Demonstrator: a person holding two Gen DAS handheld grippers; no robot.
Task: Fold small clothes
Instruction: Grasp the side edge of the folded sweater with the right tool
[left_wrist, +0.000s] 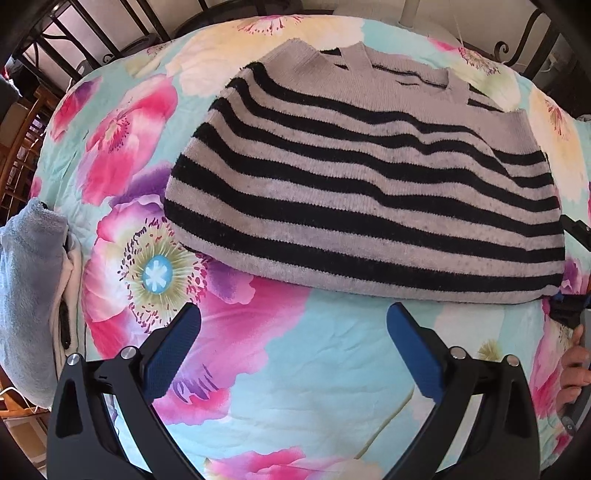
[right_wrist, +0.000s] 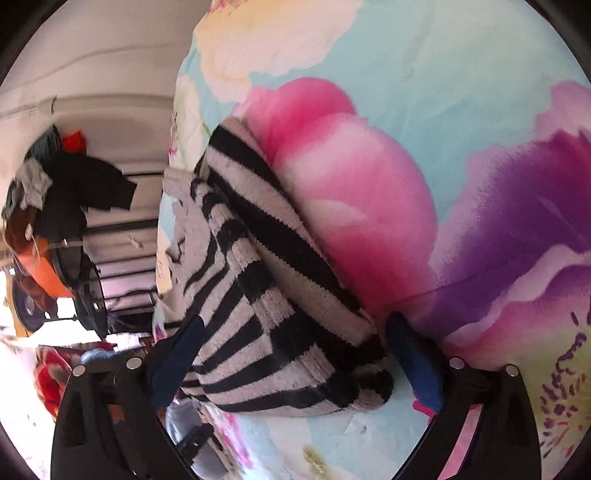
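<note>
Knitted grey-and-black striped sweater (left_wrist: 365, 192) lies flat on the bed (left_wrist: 295, 387), already doubled into a broad panel with its neckband at the far edge; it occupies the centre and right of the floral quilt.

Left side: a pale blue towel (left_wrist: 29, 295) is heaped at the bed's left edge, well apart from the sweater and no obstacle to folding it. Dark metal rails (left_wrist: 92, 37) run behind the bed.

Left gripper (left_wrist: 293, 354) hovers over bare quilt just short of the sweater's near hem. Its fingers (left_wrist: 173, 354) are spread wide and hold nothing. Judged purpose: standing ready to take the near-left part of the hem once the right side is secured.

Right gripper (right_wrist: 295, 362) is at the sweater's right corner (right_wrist: 295, 369). In the right wrist view its fingers (right_wrist: 417, 365) stand wide apart on either side of the bunched corner, one above the knit, one between knit and quilt. The fabric sits between them, but no clamping is evident; grasp judged not yet made. The corner is thick, several layers deep, so a deep bite seems needed.

Beyond the bed, a pile of clothes (right_wrist: 66, 192) sits in the room, clear of the work. A hand (left_wrist: 576, 369) shows at the right margin of the left wrist view.
</note>
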